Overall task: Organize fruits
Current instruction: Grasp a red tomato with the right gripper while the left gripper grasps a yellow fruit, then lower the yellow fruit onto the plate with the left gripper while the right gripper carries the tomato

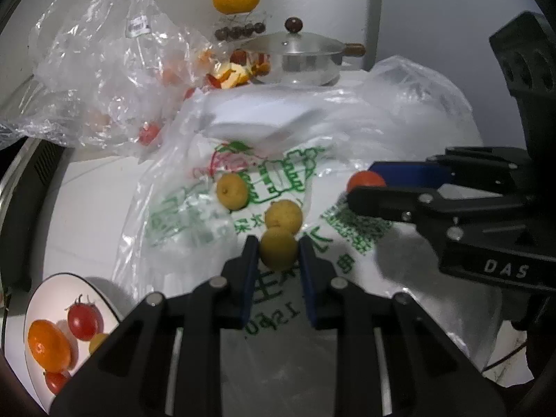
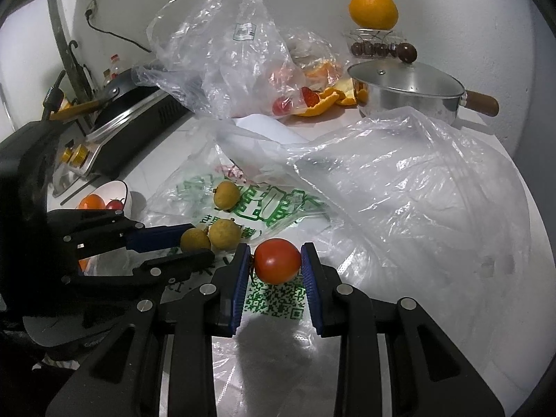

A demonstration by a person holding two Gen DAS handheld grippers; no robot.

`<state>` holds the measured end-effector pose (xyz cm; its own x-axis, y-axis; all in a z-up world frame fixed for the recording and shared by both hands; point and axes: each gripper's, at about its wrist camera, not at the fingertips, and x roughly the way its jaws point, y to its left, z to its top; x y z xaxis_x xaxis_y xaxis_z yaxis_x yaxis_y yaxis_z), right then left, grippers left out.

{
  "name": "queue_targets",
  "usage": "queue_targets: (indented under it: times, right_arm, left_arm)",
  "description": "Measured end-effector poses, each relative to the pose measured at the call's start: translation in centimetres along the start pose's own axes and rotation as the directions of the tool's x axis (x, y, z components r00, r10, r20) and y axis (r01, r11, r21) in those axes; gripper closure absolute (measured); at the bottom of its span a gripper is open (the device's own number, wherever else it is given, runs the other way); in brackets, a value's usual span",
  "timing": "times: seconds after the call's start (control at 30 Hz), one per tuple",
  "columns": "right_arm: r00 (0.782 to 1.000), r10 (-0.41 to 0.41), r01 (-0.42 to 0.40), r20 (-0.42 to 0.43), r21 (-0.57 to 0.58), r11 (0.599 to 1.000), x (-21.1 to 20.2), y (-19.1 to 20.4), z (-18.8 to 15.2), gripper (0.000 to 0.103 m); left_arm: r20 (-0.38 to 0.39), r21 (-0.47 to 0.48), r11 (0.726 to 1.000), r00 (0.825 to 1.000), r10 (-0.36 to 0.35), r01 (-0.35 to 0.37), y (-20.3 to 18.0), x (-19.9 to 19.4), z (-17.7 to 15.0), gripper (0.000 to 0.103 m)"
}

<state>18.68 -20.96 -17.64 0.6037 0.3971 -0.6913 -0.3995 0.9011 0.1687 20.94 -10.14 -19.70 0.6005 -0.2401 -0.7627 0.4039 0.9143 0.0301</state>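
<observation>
My left gripper [image 1: 278, 248] is shut on a yellow longan [image 1: 278, 248] lying on a printed plastic bag [image 1: 208, 215]. Two more longans [image 1: 283, 213] [image 1: 232, 190] lie just beyond it. My right gripper [image 2: 277, 260] is shut on a red cherry tomato [image 2: 277, 260] just above the same bag [image 2: 274, 205]; it shows at the right of the left wrist view [image 1: 365, 184]. A white plate [image 1: 41, 292] at lower left holds an orange kumquat [image 1: 48, 345] and cherry tomatoes [image 1: 84, 316]. The left gripper also shows in the right wrist view [image 2: 194, 246].
A steel pot with lid [image 2: 406, 92] stands at the back, with orange peels [image 2: 330, 99] beside it. An orange [image 2: 373, 8] sits on a clear box. A crumpled clear bag [image 2: 226, 55] holds tomatoes. A stove with a pan [image 2: 128, 107] is at left.
</observation>
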Motion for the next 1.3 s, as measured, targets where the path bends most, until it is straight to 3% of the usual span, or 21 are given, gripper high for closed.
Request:
queue_targets:
  times: [0.77,1.3]
  right_arm:
    - [0.999,-0.01,0.012,0.036,-0.075,0.997,-2.8,4.9,0.3,0.071]
    - [0.999,0.004,0.003,0.045,-0.145,0.989,-3.9,9.6,0.0,0.071]
  left_arm:
    - [0.092,-0.032,0.999,0.996,0.009,-0.006,1.2,-6.1,-2.0,0.079]
    - [0.126,-0.106,0.994,0.991,0.043,-0.029,3.9,-10.1,-5.1,0.079]
